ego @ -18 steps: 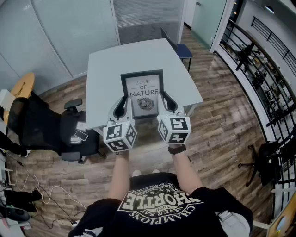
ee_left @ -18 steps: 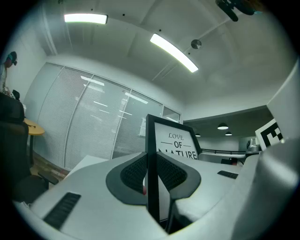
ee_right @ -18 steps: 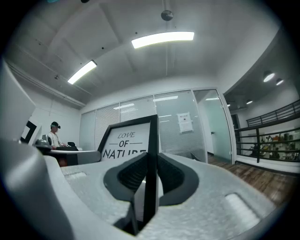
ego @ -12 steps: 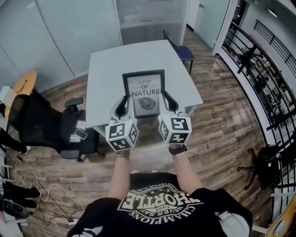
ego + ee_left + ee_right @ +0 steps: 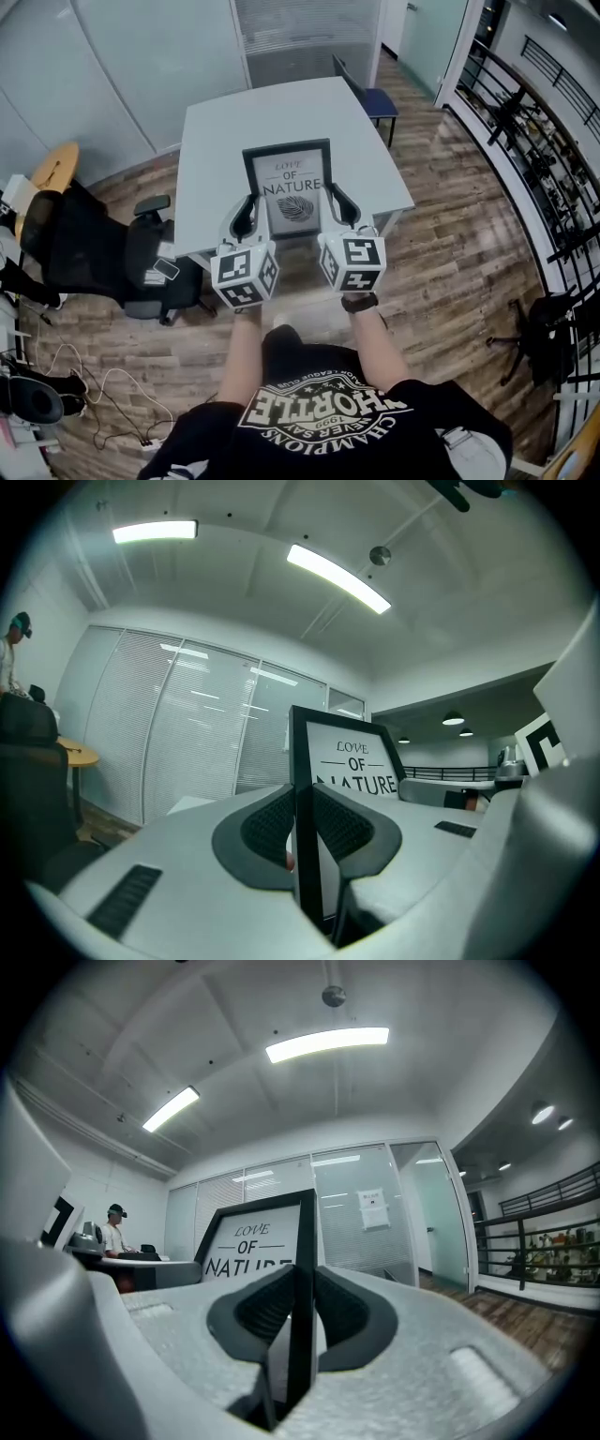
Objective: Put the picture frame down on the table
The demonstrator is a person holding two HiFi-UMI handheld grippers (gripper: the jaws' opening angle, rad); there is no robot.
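Note:
A black picture frame (image 5: 290,186) with a white print reading "LOVE OF NATURE" is held up over the near part of the pale grey table (image 5: 216,141). My left gripper (image 5: 251,217) is shut on the frame's left edge (image 5: 305,836). My right gripper (image 5: 337,210) is shut on its right edge (image 5: 302,1307). Both gripper views look upward at the ceiling, with the frame (image 5: 349,761) standing between the jaws and its print (image 5: 253,1241) facing inward. Whether the frame's lower edge touches the table is hidden.
A black office chair (image 5: 141,258) stands left of the table, a blue chair (image 5: 373,98) at its far right. Wooden floor surrounds the table. A black railing (image 5: 525,141) runs along the right. Glass walls (image 5: 131,56) close the far side. A person (image 5: 114,1232) sits far off.
The frame and both grippers have barely moved; the head view has shifted slightly. Both grips hold as before.

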